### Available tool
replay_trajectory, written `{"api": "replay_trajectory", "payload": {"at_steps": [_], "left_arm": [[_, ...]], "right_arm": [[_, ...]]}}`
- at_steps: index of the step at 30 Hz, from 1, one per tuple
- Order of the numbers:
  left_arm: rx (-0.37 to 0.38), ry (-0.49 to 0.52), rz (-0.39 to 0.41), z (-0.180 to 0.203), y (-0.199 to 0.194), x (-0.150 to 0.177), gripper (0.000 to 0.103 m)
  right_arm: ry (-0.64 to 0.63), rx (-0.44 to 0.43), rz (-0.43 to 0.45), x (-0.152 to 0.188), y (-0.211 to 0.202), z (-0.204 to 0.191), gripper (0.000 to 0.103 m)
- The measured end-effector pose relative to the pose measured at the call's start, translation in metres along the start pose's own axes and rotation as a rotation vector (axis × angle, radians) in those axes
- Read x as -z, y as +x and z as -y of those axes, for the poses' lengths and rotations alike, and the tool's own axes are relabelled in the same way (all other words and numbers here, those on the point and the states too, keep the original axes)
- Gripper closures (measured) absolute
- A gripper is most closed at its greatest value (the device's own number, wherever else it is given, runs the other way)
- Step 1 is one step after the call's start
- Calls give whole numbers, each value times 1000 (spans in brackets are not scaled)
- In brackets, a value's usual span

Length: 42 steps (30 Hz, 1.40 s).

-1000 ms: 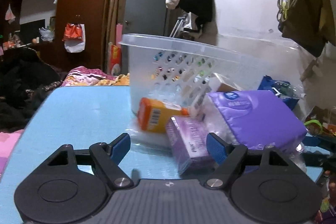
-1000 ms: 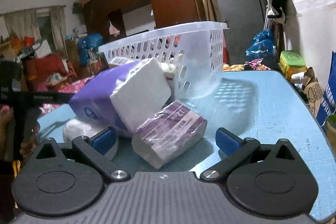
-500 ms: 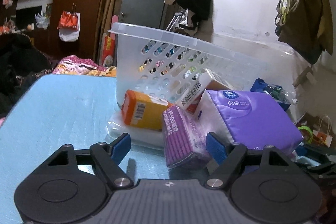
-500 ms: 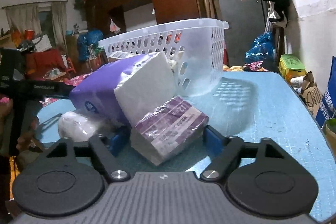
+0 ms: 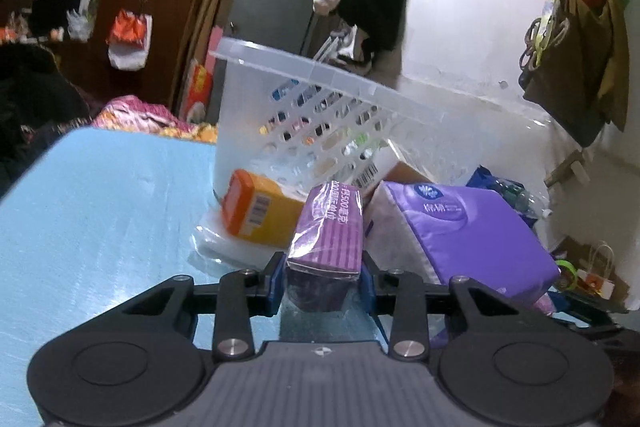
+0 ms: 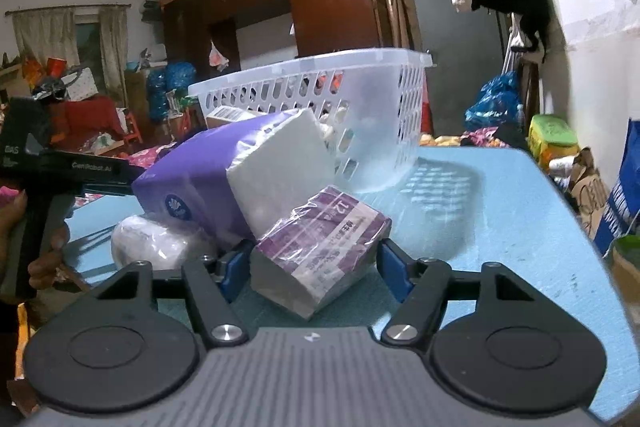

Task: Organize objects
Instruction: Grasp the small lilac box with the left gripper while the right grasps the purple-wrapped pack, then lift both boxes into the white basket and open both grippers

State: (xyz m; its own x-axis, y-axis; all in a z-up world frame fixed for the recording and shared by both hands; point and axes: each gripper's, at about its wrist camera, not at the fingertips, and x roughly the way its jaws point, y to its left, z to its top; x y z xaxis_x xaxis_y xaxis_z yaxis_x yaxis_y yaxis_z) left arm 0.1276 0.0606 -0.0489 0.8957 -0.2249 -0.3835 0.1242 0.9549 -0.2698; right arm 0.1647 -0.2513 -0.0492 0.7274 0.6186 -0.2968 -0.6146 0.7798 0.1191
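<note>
In the left wrist view my left gripper [image 5: 323,281] has a small purple tissue pack [image 5: 326,227] between its blue pads; the jaws are closing and both pads lie against its sides. Behind it are an orange box [image 5: 256,211] and a large purple tissue pack [image 5: 472,231], in front of a clear plastic basket [image 5: 320,75]. In the right wrist view my right gripper [image 6: 314,267] is closing on a small purple wrapped pack [image 6: 324,231], with its pads meeting the pack's two sides. This pack leans on the large purple pack [image 6: 200,179], beside a white roll [image 6: 152,243].
The basket [image 6: 320,67] stands on the blue table [image 6: 500,227], with a white barcode box [image 5: 372,175] against it. A person's hand [image 6: 44,251] holds the other gripper's handle at the left. Bags and boxes crowd the floor past the table's right edge.
Both grippers have narrowed from wide open until their pads reach the small purple packs. The left gripper's pack now stands upright between the pads. Neither hand has shifted much.
</note>
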Motion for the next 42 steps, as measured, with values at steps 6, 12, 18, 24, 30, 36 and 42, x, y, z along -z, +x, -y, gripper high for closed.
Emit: {"api": "replay_trajectory", "payload": {"at_steps": [6, 12, 18, 24, 30, 36, 42], "left_arm": [[-20, 29, 60, 3, -12, -5, 63], [-30, 50, 108, 1, -21, -6, 63], [-31, 75, 158, 4, -35, -5, 63], [-22, 87, 204, 10, -47, -17, 63], [-14, 128, 251, 26, -56, -58, 63], [-61, 163, 195, 48, -26, -130, 63], [-156, 117, -7, 33, 52, -163, 63]], "right_arm": [[-17, 26, 33, -4, -6, 2, 34], [-15, 58, 70, -9, -12, 8, 34], [-19, 65, 108, -22, -17, 12, 34], [-85, 74, 162, -48, -17, 6, 34], [-158, 30, 224, -110, -2, 3, 34], [-248, 110, 120, -169, 68, -10, 34], [-161, 143, -122, -181, 150, 4, 34]]}}
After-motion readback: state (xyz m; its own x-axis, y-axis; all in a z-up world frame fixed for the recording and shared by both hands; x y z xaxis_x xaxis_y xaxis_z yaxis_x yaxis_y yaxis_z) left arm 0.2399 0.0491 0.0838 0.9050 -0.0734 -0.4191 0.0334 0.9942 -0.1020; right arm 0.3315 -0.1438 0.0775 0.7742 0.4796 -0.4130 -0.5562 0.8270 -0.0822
